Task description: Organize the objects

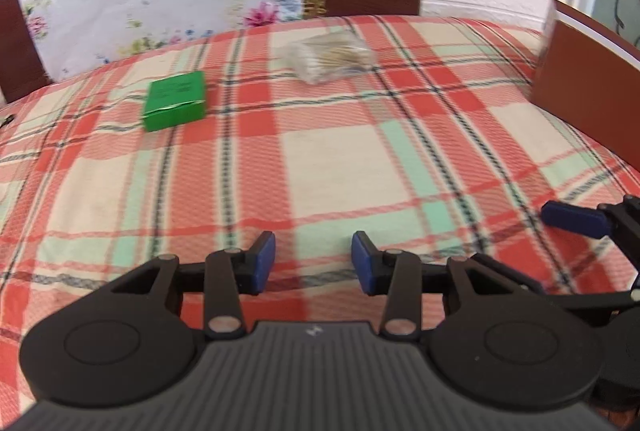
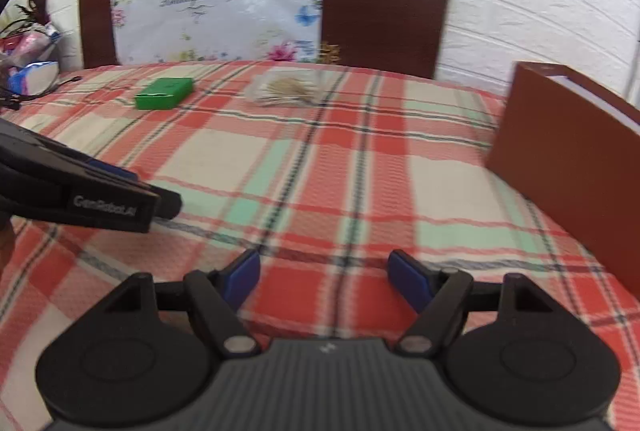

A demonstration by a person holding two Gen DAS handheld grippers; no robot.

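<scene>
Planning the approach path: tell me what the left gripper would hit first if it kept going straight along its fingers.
Most likely the plaid tablecloth itself: the left gripper, open and empty, tilts downward. The clear bag of sticks lies farther along roughly that line, the green box off to its left. Depth is uncertain.

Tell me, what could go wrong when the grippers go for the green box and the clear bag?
1. The clear bag looks soft and full of thin sticks, so a squeeze might slip off or bend them.
2. The left gripper and right gripper are both open, empty and close together, so they could bump when reaching.
3. The green box lies flat on the plaid cloth; a low grab might snag the cloth.
</scene>
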